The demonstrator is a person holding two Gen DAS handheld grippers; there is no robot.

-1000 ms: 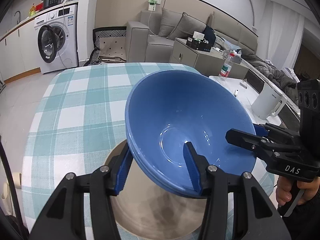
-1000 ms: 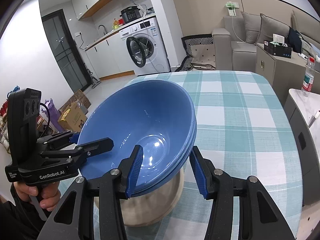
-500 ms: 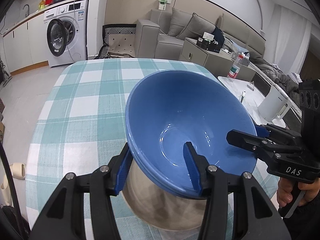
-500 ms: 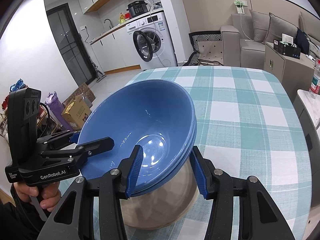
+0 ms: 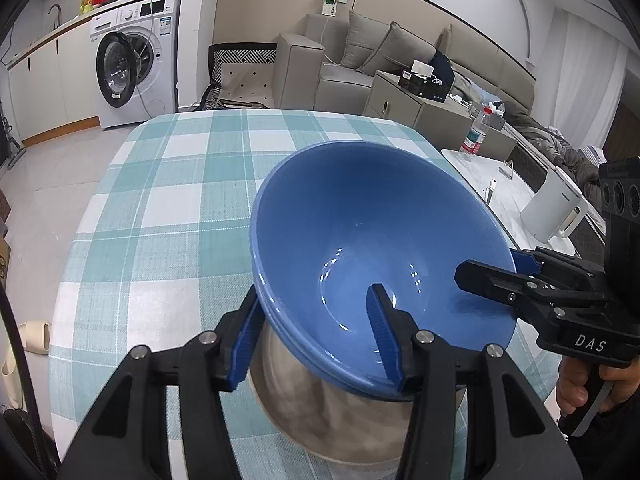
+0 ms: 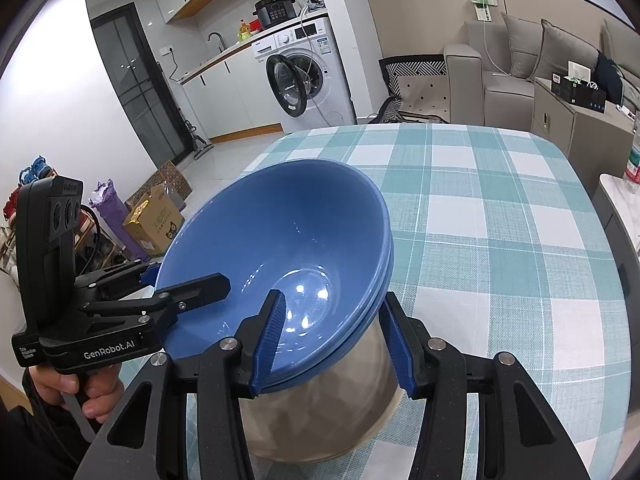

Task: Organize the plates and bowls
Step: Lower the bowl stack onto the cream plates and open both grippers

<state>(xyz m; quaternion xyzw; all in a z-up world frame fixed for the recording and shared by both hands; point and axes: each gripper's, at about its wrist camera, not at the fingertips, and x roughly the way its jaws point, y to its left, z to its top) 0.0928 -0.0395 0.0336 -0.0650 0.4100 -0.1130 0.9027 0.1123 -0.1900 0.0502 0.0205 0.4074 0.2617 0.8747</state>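
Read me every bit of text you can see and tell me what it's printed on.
"DAS": right tool body.
"GenRobot.AI": left tool body; the small print beside it is unreadable.
Washing machine, cardboard box, bottle and kettle labels: too small to read.

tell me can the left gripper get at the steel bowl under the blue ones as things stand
Probably not: the left gripper straddles the blue bowls' rim, which overhangs the steel bowl. Its jaws would have to let go first.
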